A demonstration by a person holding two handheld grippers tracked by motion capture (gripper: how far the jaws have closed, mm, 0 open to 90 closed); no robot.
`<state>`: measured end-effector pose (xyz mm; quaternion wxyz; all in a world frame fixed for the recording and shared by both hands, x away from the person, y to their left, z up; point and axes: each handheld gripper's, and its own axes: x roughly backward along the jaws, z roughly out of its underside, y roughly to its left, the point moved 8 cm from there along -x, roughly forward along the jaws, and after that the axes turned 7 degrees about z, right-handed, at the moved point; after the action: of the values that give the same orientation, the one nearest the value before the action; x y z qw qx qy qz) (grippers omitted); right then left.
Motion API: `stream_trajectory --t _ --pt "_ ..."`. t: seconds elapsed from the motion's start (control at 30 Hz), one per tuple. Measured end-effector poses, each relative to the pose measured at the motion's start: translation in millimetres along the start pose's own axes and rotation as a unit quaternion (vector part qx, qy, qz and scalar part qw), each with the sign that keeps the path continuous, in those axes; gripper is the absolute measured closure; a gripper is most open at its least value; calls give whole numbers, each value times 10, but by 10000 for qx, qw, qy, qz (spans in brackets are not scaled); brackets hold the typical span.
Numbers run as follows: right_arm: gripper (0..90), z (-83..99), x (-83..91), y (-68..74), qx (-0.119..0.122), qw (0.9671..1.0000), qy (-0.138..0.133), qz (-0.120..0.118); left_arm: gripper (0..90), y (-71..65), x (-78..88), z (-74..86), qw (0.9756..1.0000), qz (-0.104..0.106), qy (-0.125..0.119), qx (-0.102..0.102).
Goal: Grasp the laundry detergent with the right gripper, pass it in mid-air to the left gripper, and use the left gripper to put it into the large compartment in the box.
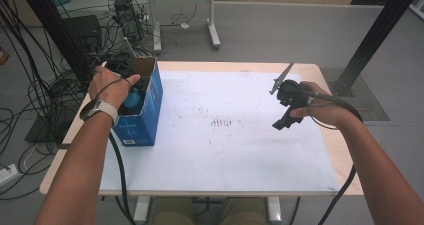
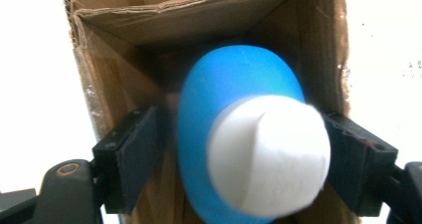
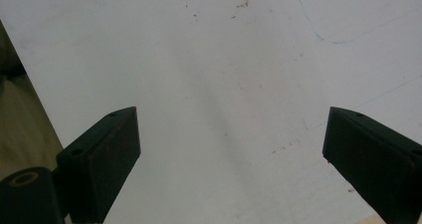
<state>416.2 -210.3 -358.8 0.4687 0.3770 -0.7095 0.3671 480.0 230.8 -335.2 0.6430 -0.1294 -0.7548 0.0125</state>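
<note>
Inside the open cardboard box, a blue object with a white end was seen between the jaws of the left gripper in the left gripper view; its sides were pressed by both jaws. From above, the blue-sided box stood at the table's left edge, its inside largely hidden by the left hand. Well right of the box, the right gripper was held wide open and empty above the white sheet.
</note>
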Motion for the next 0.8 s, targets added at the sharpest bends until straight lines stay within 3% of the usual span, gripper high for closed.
stream_trajectory --t 0.1,0.43,0.53,0.63,0.8 --pt "80 2 6 2 -11 10000 12 5 212 -16 71 -14 9998 -106 -51 -168" --pt "80 -32 59 4 13 10000 -9 42 154 -140 384 -41 9990 54 -125 -428" --pt "80 -36 73 3 11 10000 -11 55 149 -213 494 -47 9979 50 -187 -622" --pt "79 -46 81 2 -20 10000 -32 58 136 -333 639 -57 9956 38 -296 -891" --pt "79 -53 95 8 -17 10000 -9 45 104 -557 866 -52 9894 130 -321 -1409"
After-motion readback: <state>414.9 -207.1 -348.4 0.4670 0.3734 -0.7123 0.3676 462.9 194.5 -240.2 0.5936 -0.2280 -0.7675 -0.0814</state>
